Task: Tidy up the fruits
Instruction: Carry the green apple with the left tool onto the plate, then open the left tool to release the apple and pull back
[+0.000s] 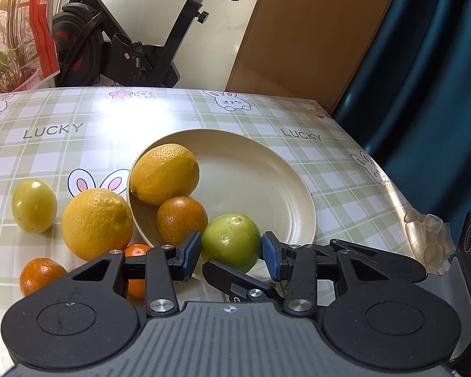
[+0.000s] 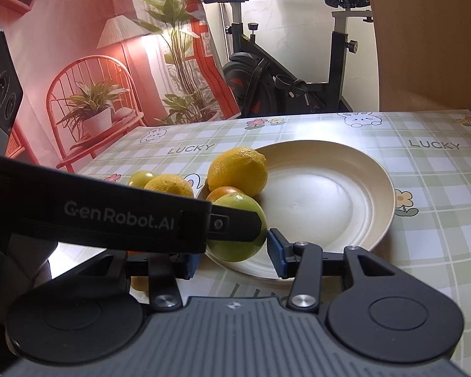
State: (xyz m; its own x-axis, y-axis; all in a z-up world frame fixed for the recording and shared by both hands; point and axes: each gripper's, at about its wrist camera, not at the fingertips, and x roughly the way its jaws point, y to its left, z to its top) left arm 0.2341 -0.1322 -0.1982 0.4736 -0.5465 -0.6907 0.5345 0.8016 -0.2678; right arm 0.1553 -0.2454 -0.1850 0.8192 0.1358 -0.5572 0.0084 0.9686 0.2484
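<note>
Green fruit between the left tool's pads at the plate's edge

The left tool [image 1: 231, 256] brackets the green fruit [image 1: 230, 245] at the near rim of the plate [image 1: 267, 188], its pads at the fruit's sides; whether they press or merely flank it I cannot tell. The right tool [image 2: 235, 257] looks spread, holding nothing, partly hidden by a strap. The plate holds a lemon [image 1: 165, 174] and an orange [image 1: 181, 220]. Judged risk: the round fruit could slip and roll off the rim, or knock the orange.
</note>
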